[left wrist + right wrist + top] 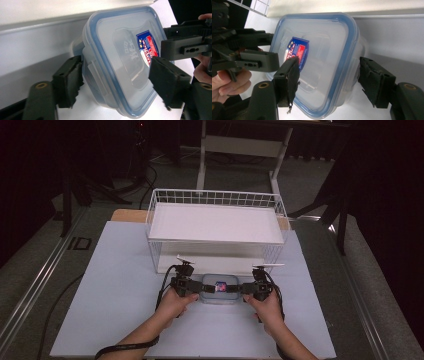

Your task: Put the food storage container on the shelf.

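Observation:
A clear plastic container with a blue-rimmed lid and a red-and-blue label [220, 289] lies on the white table mat [115, 285], just in front of the wire basket. My left gripper [199, 288] straddles its left end and my right gripper [241, 288] its right end. In the left gripper view one pad [170, 83] hangs over the lid [120, 57] and the other pad [71, 81] sits beside the side latch. In the right gripper view one pad [288, 80] is over the lid [319, 57] and the other pad [374, 85] is by the container's wall. No pad visibly presses.
A white wire basket [215, 197] with a white shelf board stands right behind the container, and its lower front edge is close above the grippers. Table legs [240, 150] stand on the floor beyond. A cable [60, 305] trails off the mat's left side.

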`<state>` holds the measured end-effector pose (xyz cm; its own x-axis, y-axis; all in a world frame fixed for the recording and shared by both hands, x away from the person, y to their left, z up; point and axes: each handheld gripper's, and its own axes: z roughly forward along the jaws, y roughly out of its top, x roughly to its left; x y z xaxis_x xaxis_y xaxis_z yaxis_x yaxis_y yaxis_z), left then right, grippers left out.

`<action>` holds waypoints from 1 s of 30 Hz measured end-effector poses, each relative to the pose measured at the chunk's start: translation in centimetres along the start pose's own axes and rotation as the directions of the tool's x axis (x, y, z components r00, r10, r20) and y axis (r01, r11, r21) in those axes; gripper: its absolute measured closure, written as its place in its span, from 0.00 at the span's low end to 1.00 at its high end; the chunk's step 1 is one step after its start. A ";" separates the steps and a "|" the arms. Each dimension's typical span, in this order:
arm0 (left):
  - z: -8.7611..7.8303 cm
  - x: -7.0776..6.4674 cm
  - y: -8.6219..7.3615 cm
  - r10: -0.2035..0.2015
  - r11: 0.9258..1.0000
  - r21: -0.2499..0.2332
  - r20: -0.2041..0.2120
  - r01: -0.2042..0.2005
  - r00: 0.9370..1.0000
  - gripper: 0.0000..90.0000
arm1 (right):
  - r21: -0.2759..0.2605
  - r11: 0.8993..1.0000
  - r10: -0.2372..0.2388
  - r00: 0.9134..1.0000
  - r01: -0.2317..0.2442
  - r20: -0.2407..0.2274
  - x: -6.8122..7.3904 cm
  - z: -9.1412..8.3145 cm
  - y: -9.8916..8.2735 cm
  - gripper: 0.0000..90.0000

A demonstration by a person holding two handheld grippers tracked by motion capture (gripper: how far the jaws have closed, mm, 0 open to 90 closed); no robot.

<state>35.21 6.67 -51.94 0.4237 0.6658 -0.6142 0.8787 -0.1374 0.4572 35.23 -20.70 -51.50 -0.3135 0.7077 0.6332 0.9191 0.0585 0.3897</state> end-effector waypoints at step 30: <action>-1.7 -3.4 -2.4 0.124 0.990 -0.040 -0.143 -0.131 0.982 0.49 | -0.094 0.981 -0.162 0.985 0.167 0.059 1.9 -1.4 -2.8 0.45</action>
<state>31.34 5.96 -49.88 0.4939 0.7414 -0.4542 0.8057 -0.1940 0.5596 31.76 -20.50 -50.47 -0.4436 0.7293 0.5209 0.8273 0.1096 0.5510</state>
